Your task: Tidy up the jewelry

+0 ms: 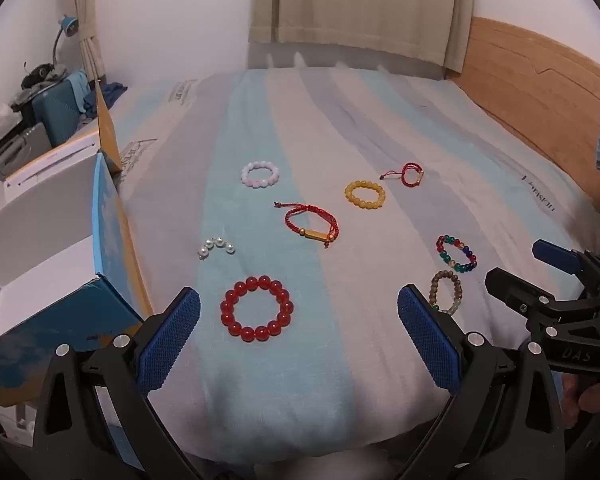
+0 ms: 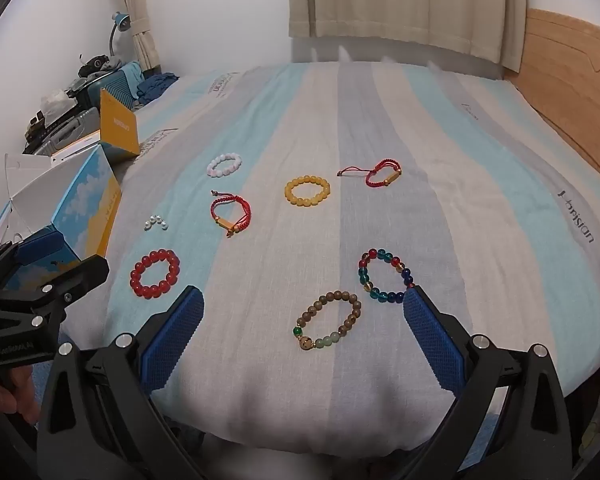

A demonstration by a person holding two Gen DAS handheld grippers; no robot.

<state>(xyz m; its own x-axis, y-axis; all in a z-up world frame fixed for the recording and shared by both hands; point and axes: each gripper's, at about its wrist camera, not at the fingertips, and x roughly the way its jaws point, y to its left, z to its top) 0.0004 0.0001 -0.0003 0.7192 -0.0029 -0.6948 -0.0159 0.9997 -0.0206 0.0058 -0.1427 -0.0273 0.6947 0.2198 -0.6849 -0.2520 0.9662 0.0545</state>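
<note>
Several bracelets lie on a striped bedspread (image 1: 340,360). A red bead bracelet (image 1: 257,309) lies just ahead of my open, empty left gripper (image 1: 299,332). A brown bead bracelet (image 2: 327,320) lies between the fingers of my open, empty right gripper (image 2: 302,330), with a multicoloured bead bracelet (image 2: 385,275) by the right fingertip. Farther off lie a red cord bracelet (image 2: 231,213), a yellow bead bracelet (image 2: 307,191), a second red cord bracelet (image 2: 382,173), a pale pink bead bracelet (image 2: 224,165) and a short pearl string (image 2: 156,223).
An open blue and yellow box (image 1: 52,264) with a white inside stands on the bed's left edge. A second yellow box (image 2: 118,128) stands behind it. A wooden headboard (image 1: 540,92) is on the right. Suitcases and clutter (image 1: 32,120) stand at far left.
</note>
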